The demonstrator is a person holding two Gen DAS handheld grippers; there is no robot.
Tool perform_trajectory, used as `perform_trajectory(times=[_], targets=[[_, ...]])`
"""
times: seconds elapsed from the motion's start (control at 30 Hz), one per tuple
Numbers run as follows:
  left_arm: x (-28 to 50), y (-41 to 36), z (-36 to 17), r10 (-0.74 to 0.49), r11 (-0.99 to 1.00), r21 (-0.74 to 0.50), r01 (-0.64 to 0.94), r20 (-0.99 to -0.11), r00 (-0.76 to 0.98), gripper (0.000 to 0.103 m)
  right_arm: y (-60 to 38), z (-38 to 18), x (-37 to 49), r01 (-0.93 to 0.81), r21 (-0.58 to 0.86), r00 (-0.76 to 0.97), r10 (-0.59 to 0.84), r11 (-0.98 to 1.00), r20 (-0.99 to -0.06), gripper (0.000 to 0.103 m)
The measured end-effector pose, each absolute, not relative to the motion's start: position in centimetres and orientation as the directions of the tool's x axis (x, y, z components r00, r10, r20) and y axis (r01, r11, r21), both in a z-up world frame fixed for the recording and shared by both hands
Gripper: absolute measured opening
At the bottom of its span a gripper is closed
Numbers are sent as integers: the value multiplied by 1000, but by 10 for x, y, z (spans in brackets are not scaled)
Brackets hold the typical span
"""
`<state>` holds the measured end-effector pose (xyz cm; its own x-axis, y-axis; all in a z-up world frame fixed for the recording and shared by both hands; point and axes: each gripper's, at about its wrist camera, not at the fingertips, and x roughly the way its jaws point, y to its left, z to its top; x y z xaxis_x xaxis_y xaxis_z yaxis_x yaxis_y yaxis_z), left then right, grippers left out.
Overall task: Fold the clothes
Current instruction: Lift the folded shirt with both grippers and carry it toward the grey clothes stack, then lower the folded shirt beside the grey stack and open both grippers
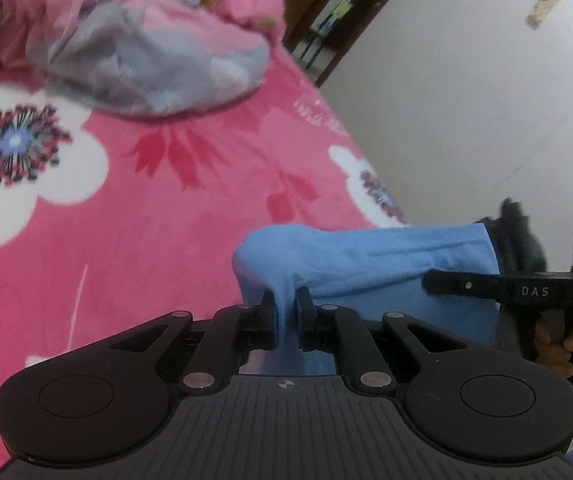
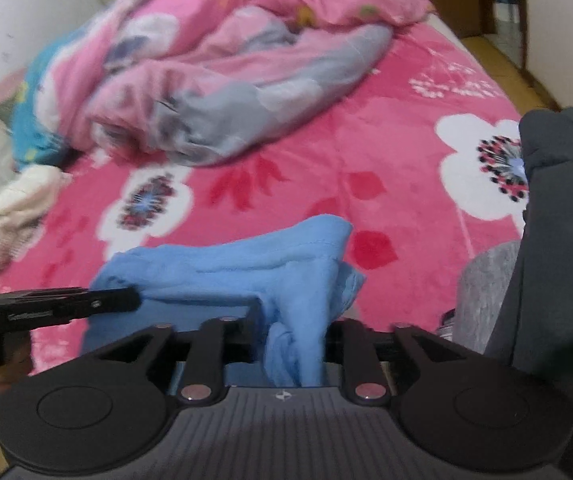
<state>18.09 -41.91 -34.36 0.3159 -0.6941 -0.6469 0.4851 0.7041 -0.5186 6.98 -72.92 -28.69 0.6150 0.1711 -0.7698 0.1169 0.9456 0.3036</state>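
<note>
Your left gripper (image 1: 286, 316) fills the bottom of its own view, pointing down toward a bed covered by a pink blanket (image 1: 134, 240) printed with large white flowers. Its two black jaws stand close together with a fold of the light blue garment (image 1: 366, 264) running down between them; the cloth fills the narrow gap and looks pinched there. From that fold the garment stretches off to the right, bunched and slack, toward your right gripper (image 1: 446, 284), whose black finger lies along the cloth's far edge. A hand (image 1: 566, 344) grips that tool's handle at the right border.

In the right wrist view, your right gripper (image 2: 292, 344) has its jaws spread noticeably wider. A twisted bundle of the same blue garment (image 2: 246, 268) hangs in the gap between them. The fingers are mostly hidden by the cloth, so you cannot tell whether the pads press on it. The rest of the garment lies just ahead of the jaws and spreads to the left, resting crumpled on the pink blanket (image 2: 366, 152), where the left gripper (image 2: 126, 300) reaches its edge.

Farther up the bed sits a heap of pink, grey and blue bedding (image 2: 226, 72), well apart from the garment. A cream cloth (image 2: 18, 208) lies at the left edge of the bed. A dark grey sleeve (image 2: 558, 220) crosses the right side of this view. A white wall (image 1: 466, 100) runs beside the bed
</note>
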Motion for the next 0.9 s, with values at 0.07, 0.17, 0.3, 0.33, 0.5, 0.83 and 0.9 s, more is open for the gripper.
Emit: perform_trajectory(times=[0.07,0.17,0.3,0.33,0.5,0.83,0.9], targets=[[185,-417,-351,-682,722,-535,439,-660,316,26,-730,-291,72,140,286,624,140,948,-769,45],[189,-407,-352,-673,739,-571,357,-653,347,42,-729,-288,72,154,259,650,100,953,-753,48],[192,-393,-342,-662,745,-604,283,-617,425,43,-731,-267,63,171,222,738,25,960,-675,52],[192,-390,-336,-651,752,-600,274,-607,456,43,-730,-259,58,179,193,762,-12,965,-647,52],[181,-378,-303,-636,763,-552,337,-545,546,43,-718,-212,32,210,69,825,-139,975,-548,51],[145,-438,-332,-659,701,-382,602,-669,344,43,-701,-290,89,228,73,563,-70,971,-823,29],[152,-437,-345,-633,734,-392,555,-691,349,43,-713,-304,97,305,122,537,-65,945,-841,29]])
